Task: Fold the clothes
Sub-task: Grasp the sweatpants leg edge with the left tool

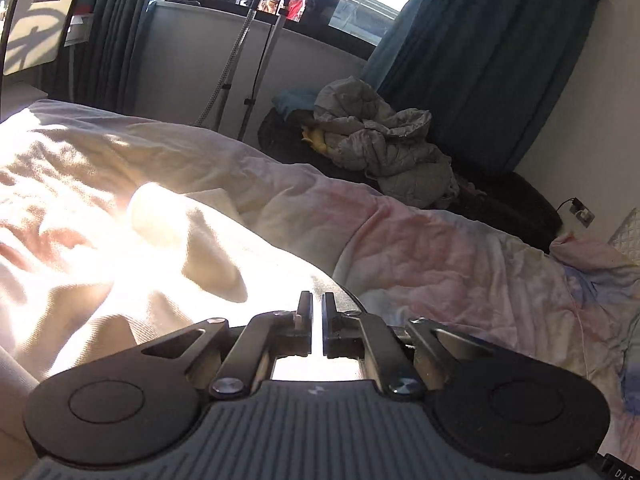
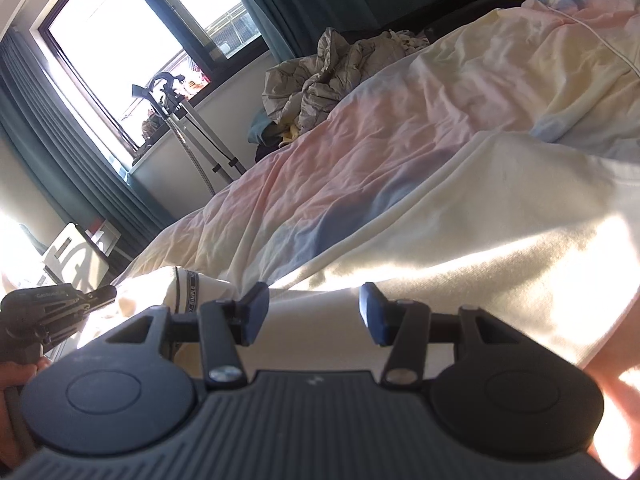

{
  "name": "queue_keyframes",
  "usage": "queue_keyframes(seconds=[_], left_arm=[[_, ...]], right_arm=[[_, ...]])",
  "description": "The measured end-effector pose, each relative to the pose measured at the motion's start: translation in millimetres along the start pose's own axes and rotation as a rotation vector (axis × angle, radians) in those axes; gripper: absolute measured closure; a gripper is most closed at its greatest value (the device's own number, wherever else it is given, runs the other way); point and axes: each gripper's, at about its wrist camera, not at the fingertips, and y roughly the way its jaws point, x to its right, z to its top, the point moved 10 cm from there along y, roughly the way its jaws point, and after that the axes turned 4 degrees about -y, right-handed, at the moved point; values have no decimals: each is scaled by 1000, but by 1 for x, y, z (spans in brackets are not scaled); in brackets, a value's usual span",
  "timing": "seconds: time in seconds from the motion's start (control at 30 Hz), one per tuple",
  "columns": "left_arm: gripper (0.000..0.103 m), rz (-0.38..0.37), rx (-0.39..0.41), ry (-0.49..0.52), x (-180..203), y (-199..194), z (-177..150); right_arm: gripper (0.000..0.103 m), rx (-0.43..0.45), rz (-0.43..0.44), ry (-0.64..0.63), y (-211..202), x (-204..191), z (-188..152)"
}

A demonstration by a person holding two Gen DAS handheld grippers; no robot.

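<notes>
1. Here, lower left of the right wrist view, the left claw [image 2: 110,292] is nearly closed beside the cream garment [image 2: 460,240]; whether it pinches cloth is unclear.
2. Centre: garment spread on the bed [image 2: 320,160].
3. Lower right: right claw [image 2: 314,312] half open, empty; next, grab an edge.

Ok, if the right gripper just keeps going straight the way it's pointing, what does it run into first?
Most likely the cream garment spread on the bed: the right gripper angles down over it, jaws apart with nothing between them. The pastel duvet lies beyond. Depth is hard to judge.
</notes>
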Motion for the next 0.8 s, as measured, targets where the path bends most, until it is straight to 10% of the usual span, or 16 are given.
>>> queue_keyframes(seconds=[0.07,0.5,0.63,0.8], left_arm=[[45,27,0,-74,-21,5,8],[43,87,77,-355,-89,78,53],[45,78,74,-263,-74,99,61],[93,126,90,-103,-59,95,60]], right_arm=[[51,14,0,-12,-3,-3,3],[51,-59,3,31,36,5,-7],[51,-80,-6,37,53,11,-10],[51,-92,-23,39,63,17,-13]])
